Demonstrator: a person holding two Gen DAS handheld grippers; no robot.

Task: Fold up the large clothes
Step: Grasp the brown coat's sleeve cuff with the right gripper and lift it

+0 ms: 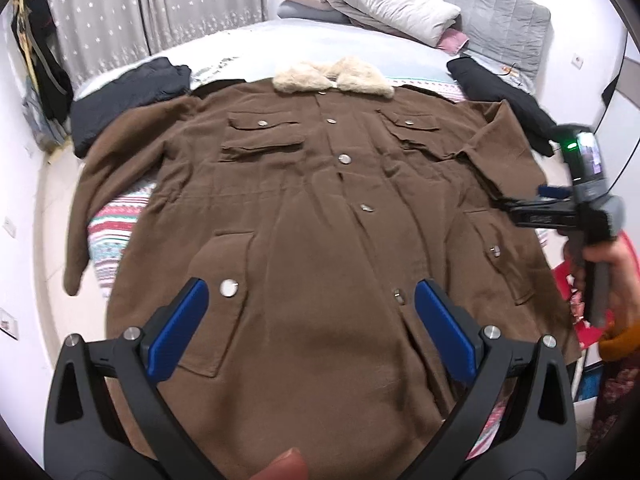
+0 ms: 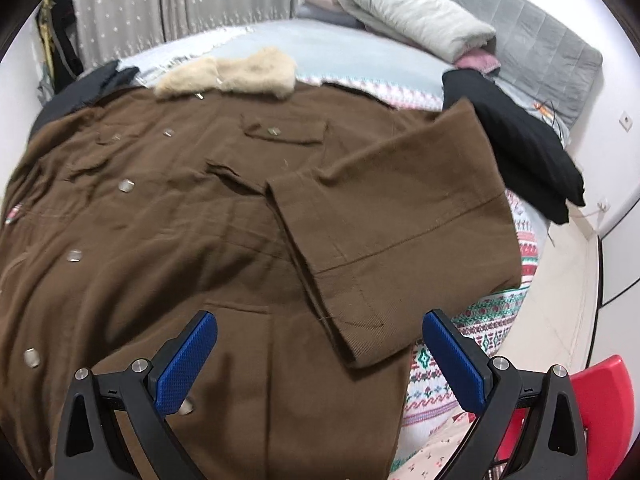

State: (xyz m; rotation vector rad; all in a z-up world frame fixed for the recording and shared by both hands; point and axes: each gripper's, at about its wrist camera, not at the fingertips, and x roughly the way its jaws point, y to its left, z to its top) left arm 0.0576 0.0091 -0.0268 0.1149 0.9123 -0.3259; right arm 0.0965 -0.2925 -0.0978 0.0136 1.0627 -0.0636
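Brown coat (image 1: 312,208) all over, silver snap buttons (image 1: 344,159) down its front, a cream fur collar (image 1: 332,76) at twelve o'clock. Under it a blanket (image 1: 116,236) striped in red, green and white motifs. Black garments at ten (image 1: 128,96) and two o'clock (image 1: 496,96). Grey curtain (image 1: 152,4) dotted with white stars. Pale grey pillow (image 1: 388,0), pink one (image 1: 452,38) beneath. Blue pads (image 2: 186,364) on black grippers. Red chair (image 2: 600,396) at five o'clock.
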